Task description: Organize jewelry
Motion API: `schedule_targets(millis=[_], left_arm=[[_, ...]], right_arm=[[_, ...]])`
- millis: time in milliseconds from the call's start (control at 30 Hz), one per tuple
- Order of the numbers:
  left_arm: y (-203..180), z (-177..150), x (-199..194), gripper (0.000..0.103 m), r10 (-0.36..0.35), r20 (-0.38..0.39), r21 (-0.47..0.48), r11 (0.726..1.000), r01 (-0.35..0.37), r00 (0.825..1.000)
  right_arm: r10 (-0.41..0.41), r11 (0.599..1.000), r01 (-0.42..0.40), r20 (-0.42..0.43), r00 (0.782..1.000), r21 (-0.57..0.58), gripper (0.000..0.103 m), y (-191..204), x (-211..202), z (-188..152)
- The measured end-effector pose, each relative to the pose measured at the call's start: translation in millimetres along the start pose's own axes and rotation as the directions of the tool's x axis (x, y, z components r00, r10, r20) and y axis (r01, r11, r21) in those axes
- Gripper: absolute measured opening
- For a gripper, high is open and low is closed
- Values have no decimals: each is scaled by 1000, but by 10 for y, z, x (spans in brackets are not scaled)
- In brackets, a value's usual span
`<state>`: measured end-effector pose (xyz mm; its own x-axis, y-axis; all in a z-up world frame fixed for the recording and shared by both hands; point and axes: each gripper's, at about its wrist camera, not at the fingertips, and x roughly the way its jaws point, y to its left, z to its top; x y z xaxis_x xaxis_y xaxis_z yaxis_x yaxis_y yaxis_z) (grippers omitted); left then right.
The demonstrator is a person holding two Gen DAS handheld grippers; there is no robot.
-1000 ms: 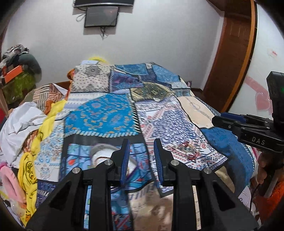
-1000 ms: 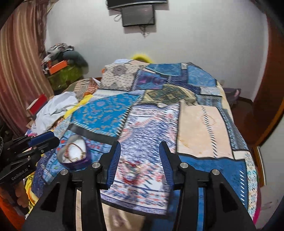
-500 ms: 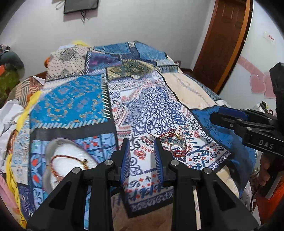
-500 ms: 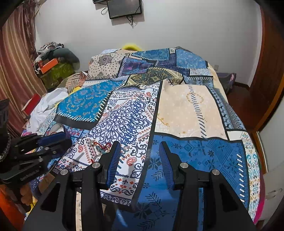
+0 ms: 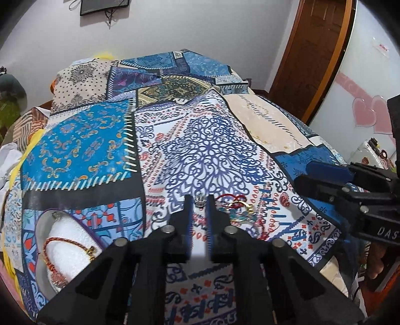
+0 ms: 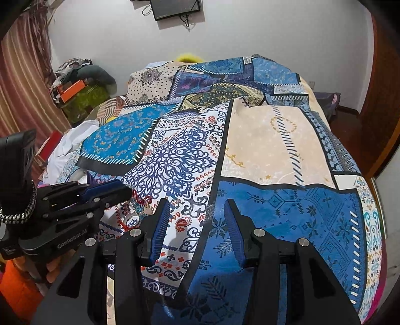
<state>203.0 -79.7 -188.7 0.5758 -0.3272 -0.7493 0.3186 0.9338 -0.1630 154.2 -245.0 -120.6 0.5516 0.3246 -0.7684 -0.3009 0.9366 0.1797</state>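
Ahead of both claws stretches the bed (image 5: 75,140), covered by a patchwork bedspread (image 6: 275,140) of blue, cream and white paisley panels that fills most of each view. Beyond its far end, well away from the claws, a dark screen (image 6: 175,7) hangs on the white wall, and to the far left of the right claw a heap of clothes (image 6: 75,75) sits by a striped curtain (image 6: 22,75). A brown door (image 5: 317,50) stands off to the right of the left claw.

Down to the left of the left claw (image 5: 199,202) lies an oval jewelry dish (image 5: 40,225) with a purple rim and white lining, resting on the bedspread. Inside it a reddish beaded bracelet (image 5: 53,252) with a gold clasp lies in a loop.

The left claw hangs low over the bedspread with its blue-padded fingers (image 5: 188,212) drawn close, a narrow gap between them and nothing gripped. Just past its tips and slightly right lies a small tangle of loose jewelry (image 5: 235,203): red cord, a gold ring-like piece and a silvery charm right at the gap's end. Whether the tips touch it cannot be told.

The right claw (image 6: 196,202) hovers over the blue-and-white panels with its fingers spread wide, released and empty. The same tangle sits off to its left, near the left claw's tips.
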Motion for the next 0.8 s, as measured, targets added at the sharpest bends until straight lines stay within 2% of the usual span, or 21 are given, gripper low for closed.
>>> schedule_targets(millis=[167,533,800], left_arm=[[-36,15,-41,6,-5,12,-3,1000,5,1000],[-140,58,-656,5,-7,138,17,1000,5,990],[-103,-22,-951,5,-19,169,9,1000,18,985]], right_arm=[[10,1000,-10,-6,1000,-10,41,39,3,-18],[10,999,-10,1,1000,-38,41,188,-59,-31],[25,998,-25,-7,1000,-54,41,328,-35,-36]])
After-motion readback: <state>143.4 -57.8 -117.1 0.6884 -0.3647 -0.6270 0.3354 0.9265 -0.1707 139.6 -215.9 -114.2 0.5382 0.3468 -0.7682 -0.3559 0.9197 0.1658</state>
